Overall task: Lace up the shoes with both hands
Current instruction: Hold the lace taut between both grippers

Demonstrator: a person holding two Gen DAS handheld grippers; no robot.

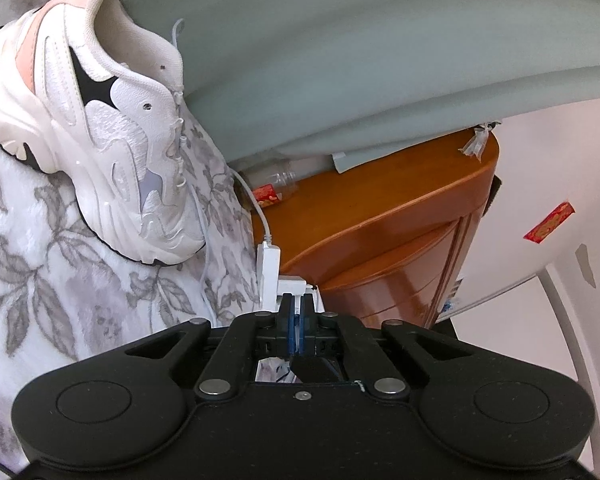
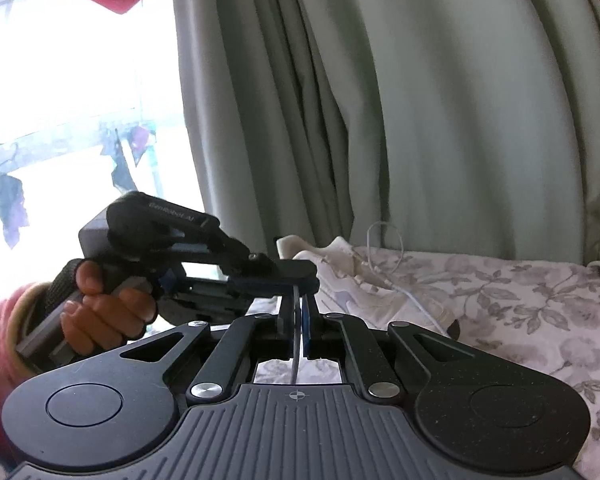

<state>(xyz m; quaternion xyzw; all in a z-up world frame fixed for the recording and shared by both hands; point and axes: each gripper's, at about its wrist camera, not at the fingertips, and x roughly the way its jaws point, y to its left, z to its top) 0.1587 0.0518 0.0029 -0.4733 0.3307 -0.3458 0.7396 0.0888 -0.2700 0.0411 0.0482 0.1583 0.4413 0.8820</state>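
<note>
Shoe: white sneaker, pink heel, lying on floral blanket beside green curtain. Lace trails from toe. Left gripper: jaws together, pinching lace. Right gripper: jaws clamped on thin lace strand.

I am watching the left gripper pressing its blue-padded fingers together, jaws closed. The right gripper is likewise holding its jaws nearly together around a thin strand, possibly a lace, though the view is unclear. A hand in a pink sleeve is gripping the left gripper's handle, squeezing its trigger.
</note>
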